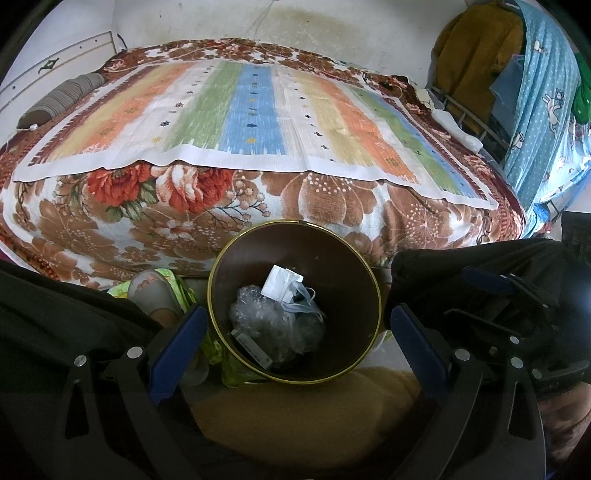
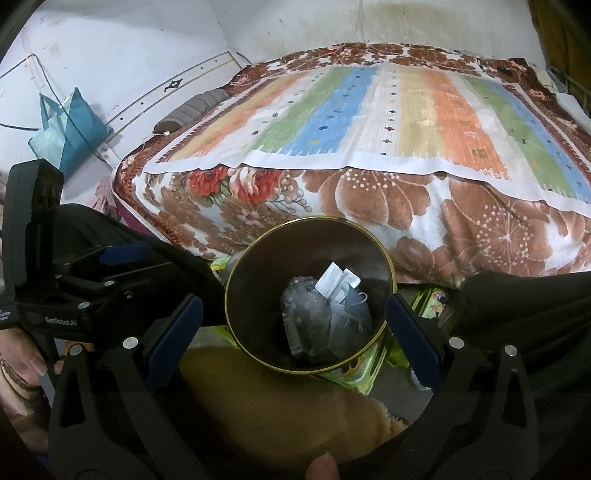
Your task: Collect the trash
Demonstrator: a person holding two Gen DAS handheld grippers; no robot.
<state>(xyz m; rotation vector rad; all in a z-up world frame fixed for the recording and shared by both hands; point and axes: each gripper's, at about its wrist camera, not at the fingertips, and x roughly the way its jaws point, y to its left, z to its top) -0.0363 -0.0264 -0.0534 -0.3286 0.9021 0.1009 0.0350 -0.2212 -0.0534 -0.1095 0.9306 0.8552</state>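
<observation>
Trash inside brown bin; both tools spread wide, empty.

Stained white wall, floral-blanketed bed

Only readable bit was "GenRobot.AI" printed in white on the left gripper, nothing else was legible.
</observation>
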